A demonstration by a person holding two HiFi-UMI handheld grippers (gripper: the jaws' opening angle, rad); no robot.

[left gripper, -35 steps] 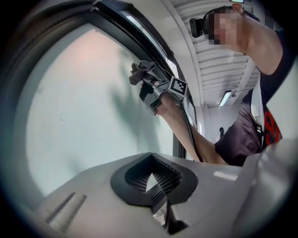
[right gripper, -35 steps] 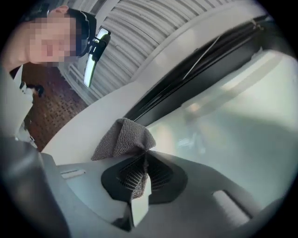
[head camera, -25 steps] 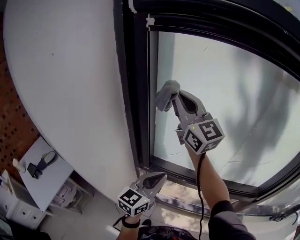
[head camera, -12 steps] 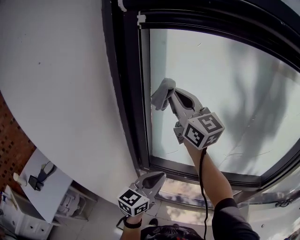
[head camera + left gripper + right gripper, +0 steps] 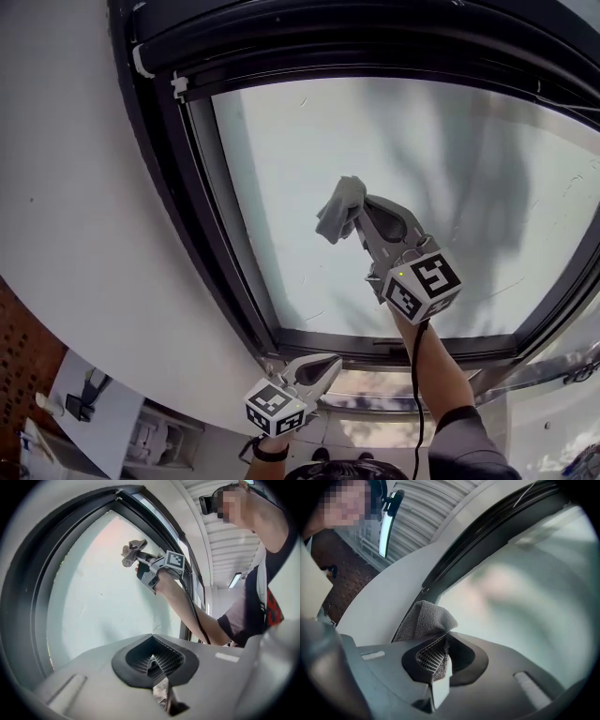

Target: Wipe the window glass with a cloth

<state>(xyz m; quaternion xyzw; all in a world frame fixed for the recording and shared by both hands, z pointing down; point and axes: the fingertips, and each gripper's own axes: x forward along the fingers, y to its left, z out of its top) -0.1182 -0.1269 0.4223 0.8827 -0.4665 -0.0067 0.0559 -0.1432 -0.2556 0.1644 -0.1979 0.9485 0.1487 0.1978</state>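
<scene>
Cloth is pinched in right tool: jaws clamped on one grey fold, rest of it bunched out past the tips. The bunch is up at the window glass, approx mid-height and left of centre. Can't tell from head view whether it's pressed on or only brushing. Left tool hangs low, below the bottom frame rail, w/ jaws together and nothing btwn them. It has no part in the wiping.

Step in hand, as I read it, is a wipe stroke across the pane, w/ most of the glass probably left to cover.

To do it well:
- Lead w/ the cloth, not the hard tips, so plastic doesn't scrape the glass.
- Tilt the tool so the wad lies flatter. More fabric on the pane means fewer passes.
- Use even, moderate pressure. The grip is on a small fold only, so a heavy drag could tug it loose.
- Make overlapping strokes, edge to edge, going right into the left side by the dark frame and into the corners.
- Keep the trailing cable and forearm off the glass.
</scene>
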